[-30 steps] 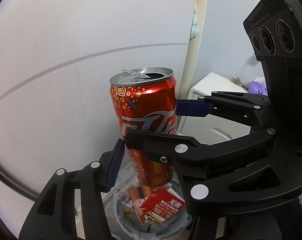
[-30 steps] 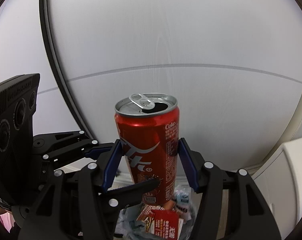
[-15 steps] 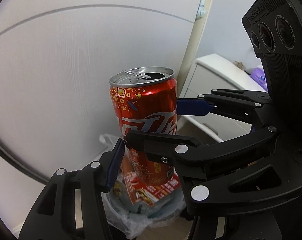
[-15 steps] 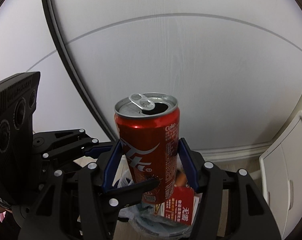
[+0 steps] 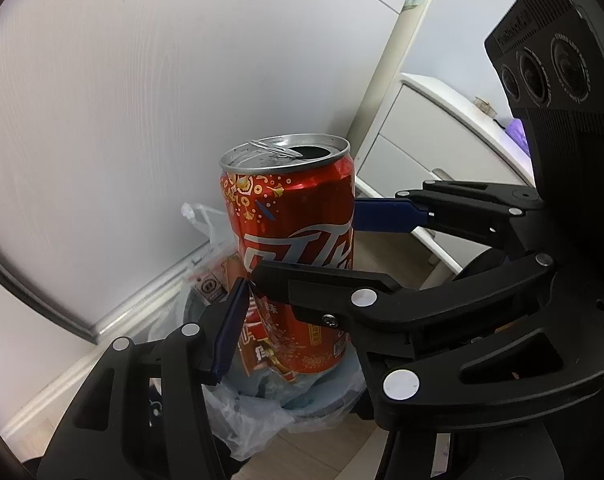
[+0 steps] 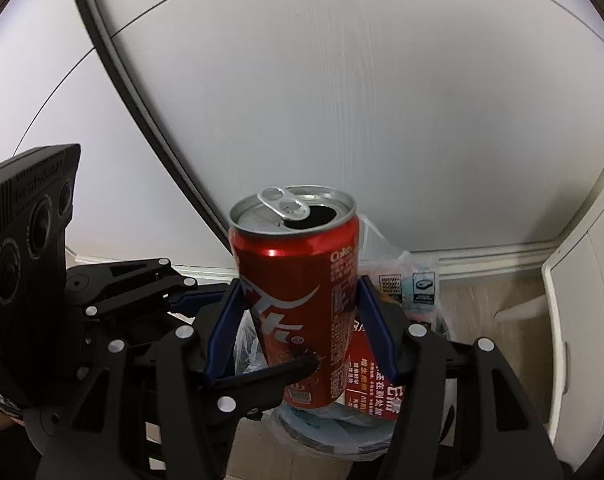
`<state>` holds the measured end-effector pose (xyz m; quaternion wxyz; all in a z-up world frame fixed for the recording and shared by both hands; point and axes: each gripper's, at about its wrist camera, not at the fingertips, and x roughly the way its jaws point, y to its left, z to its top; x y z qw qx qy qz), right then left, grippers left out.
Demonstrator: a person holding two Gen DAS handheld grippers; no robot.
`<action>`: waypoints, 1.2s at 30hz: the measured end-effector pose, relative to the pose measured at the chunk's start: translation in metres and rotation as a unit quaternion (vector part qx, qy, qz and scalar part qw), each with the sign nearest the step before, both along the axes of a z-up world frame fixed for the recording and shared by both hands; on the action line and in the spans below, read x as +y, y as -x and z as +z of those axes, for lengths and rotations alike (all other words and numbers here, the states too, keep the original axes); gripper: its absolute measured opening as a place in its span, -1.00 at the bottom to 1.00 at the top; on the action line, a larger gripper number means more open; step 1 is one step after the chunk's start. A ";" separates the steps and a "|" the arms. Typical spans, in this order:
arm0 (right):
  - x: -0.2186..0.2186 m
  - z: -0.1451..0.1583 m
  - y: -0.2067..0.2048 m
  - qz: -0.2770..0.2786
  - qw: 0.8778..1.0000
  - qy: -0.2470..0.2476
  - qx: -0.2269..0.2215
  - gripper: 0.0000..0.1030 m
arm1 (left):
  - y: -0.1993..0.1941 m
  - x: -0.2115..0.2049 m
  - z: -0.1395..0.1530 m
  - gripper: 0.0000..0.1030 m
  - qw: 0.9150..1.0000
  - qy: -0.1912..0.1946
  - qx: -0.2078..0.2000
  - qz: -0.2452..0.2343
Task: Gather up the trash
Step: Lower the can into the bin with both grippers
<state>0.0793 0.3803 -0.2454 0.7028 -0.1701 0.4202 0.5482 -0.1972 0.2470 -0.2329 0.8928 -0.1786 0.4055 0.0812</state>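
An opened red cola can (image 6: 298, 300) stands upright between the two blue pads of the right gripper (image 6: 298, 320), whose jaws are closed on its lower half, one pad pressed against each side of the can. The pull tab is bent up and the mouth of the can is open, facing up and away from the camera.

The left gripper (image 5: 290, 256) comes at the same can (image 5: 292, 264) from the side. Its jaws are set about half wide around the can: in the left wrist view one blue pad (image 5: 228, 328) lies against the lower left of the can, and the other blue pad (image 5: 385, 214) meets the upper right edge. So both grippers hold the one can, crosswise to each other, and a black finger of the right gripper crosses in front of the can's middle in that view.

Directly beneath the can and both sets of jaws sits a trash bin (image 6: 325, 432) lined with a clear plastic bag (image 5: 258, 412). Crumpled wrappers and a red printed packet (image 6: 377, 384) already lie inside it, just below the can's base. The can itself is above the bin's contents, apart from them as far as can be told.

Beyond the jaws rises a pale panelled wall (image 6: 341, 100) with a white skirting board (image 5: 114, 320) along a wooden floor. To the right of the jaws stands a white cabinet (image 6: 581, 320).
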 end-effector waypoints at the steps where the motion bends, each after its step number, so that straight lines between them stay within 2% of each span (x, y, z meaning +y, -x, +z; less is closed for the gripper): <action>1: -0.006 -0.002 0.002 -0.004 1.000 0.001 0.004 0.07 | 0.003 0.001 -0.002 -0.02 1.000 0.002 0.002 0.000; 8: 0.022 -0.026 -0.034 -0.010 0.999 0.020 0.030 0.07 | -0.016 0.005 -0.023 -0.02 0.999 0.016 0.031 -0.007; 11: 0.037 -0.034 -0.048 -0.015 0.999 0.025 0.040 0.07 | -0.007 0.008 -0.031 -0.02 0.999 0.027 0.038 -0.006; 22: 0.050 -0.072 -0.093 -0.021 0.995 0.051 0.087 0.07 | -0.014 0.013 -0.062 -0.02 0.995 0.051 0.088 -0.005; 32: 0.076 -0.113 -0.109 -0.023 0.988 0.095 0.116 0.07 | -0.021 0.010 -0.100 -0.02 0.988 0.061 0.142 -0.020; 36: 0.086 -0.104 -0.117 -0.027 0.987 0.103 0.123 0.07 | -0.025 0.011 -0.107 -0.02 0.986 0.067 0.150 -0.023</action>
